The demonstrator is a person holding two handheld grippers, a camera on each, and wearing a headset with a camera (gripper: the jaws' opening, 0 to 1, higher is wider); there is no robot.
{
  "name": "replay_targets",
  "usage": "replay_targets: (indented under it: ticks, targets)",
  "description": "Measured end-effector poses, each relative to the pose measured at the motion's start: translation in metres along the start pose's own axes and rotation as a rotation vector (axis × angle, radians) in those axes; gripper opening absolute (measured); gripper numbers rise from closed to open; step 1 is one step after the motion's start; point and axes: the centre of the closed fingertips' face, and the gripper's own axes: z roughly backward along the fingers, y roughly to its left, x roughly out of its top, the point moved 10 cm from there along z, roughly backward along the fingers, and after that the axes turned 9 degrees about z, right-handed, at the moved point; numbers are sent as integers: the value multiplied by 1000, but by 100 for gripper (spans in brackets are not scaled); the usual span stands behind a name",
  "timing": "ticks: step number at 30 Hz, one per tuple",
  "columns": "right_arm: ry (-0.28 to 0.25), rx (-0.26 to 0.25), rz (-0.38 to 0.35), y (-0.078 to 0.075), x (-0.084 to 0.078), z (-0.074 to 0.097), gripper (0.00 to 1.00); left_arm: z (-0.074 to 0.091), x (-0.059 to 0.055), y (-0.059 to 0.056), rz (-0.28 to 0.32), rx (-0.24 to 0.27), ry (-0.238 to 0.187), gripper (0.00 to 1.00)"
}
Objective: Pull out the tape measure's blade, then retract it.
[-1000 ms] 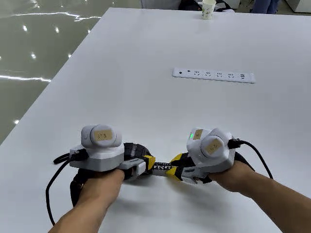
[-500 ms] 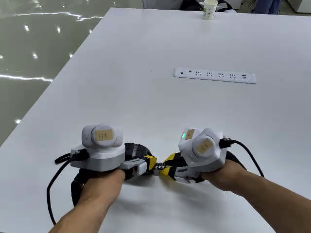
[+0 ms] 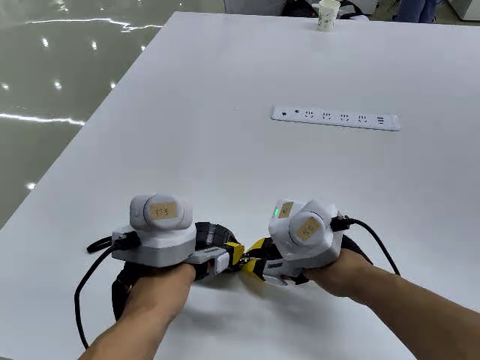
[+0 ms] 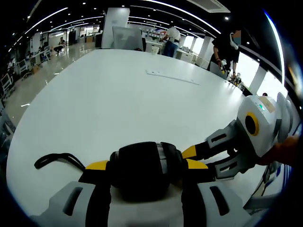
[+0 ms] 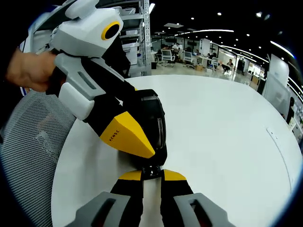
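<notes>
On the white table [image 3: 225,112], well on the near side of the power strip [image 3: 334,118] and a little left of it, the person is working both grippers close together. The left gripper [image 3: 227,255] is clamping the tape measure [image 4: 142,170] across its black case, jaws closed on its two flanks, with the black wrist strap [image 4: 57,158] trailing off to the side. The case looks hard and compact with some weight to it, so I would say it is sitting securely in that squeeze.

Its mouth is pointing right, towards the other gripper, and the blade's line is running roughly parallel to the power strip. Almost no blade is showing between the two.

The right gripper [image 3: 256,264] is pinching the blade's end hook [image 5: 150,170], right at the case mouth. That hook seems the only sensible hold. The blade is probably thin, springy and sharp-edged, liable to snap back if let go.
</notes>
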Motion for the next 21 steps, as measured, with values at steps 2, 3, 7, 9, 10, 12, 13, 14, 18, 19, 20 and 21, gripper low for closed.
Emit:
replay_targets:
  ticks: [2, 3, 7, 9, 10, 12, 13, 14, 18, 19, 20, 21]
  targets:
    - [0, 0, 1, 0, 0, 0, 10, 0, 0, 0, -2, -1, 1, 55]
    - [1, 1, 1, 0, 0, 0, 10, 0, 0, 0, -4, -2, 1, 55]
    - [3, 1, 8, 0, 0, -1, 10, 0, 0, 0, -9, -4, 2, 56]
    - [4, 1, 15, 0, 1, -1, 10, 0, 0, 0, -11, -5, 2, 56]
    - [6, 0, 19, 1, 1, 0, 10, 0, 0, 0, -11, -4, 2, 56]
    - [8, -1, 25, 1, 1, 0, 11, 0, 0, -1, -13, -3, 3, 57]
    - [8, -1, 28, 1, 1, 0, 11, 0, 0, -1, -13, -4, 3, 57]
    - [10, -1, 31, 1, 1, -1, 11, 0, 0, 0, -13, -5, 3, 57]
    - [17, -3, 46, 1, 2, -1, 11, 0, -1, 0, -12, -11, -10, 58]
    - [19, -2, 47, 1, 2, -1, 11, 0, -2, 0, -10, -11, -13, 58]
    - [20, -2, 46, 1, 2, -1, 11, 0, -1, 0, -10, -12, -13, 58]
    - [20, -1, 45, 1, 3, -1, 11, 0, -1, -1, -7, -11, -12, 58]
